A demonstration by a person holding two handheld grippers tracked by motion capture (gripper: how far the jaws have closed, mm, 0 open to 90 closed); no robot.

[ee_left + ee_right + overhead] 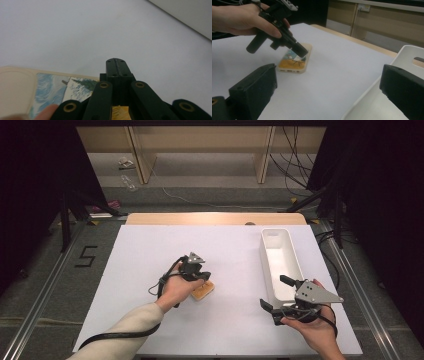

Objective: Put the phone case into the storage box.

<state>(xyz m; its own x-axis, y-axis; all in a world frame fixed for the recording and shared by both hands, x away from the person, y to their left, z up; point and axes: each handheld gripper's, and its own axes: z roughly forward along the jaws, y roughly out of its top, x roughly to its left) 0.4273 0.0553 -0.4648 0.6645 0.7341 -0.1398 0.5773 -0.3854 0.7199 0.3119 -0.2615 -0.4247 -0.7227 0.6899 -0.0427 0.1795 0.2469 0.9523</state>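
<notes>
A phone in a cream case with a painted picture (202,291) lies flat on the white table near its middle. My left gripper (200,279) points down at it with its jaws pressed together and nothing between them. In the right gripper view its closed tip (302,53) sits at the phone's (294,61) far end; I cannot tell if it touches. The left gripper view shows the closed jaws (115,62) beside the case (50,92). My right gripper (276,292) is held open and empty at the front right, its jaws (328,72) wide apart.
A long white bin (274,231) stands lengthwise on the table's right side, its near end (407,52) just beside my right gripper. White table surface (225,250) stretches around the phone. A wooden edge and shelves lie beyond the table.
</notes>
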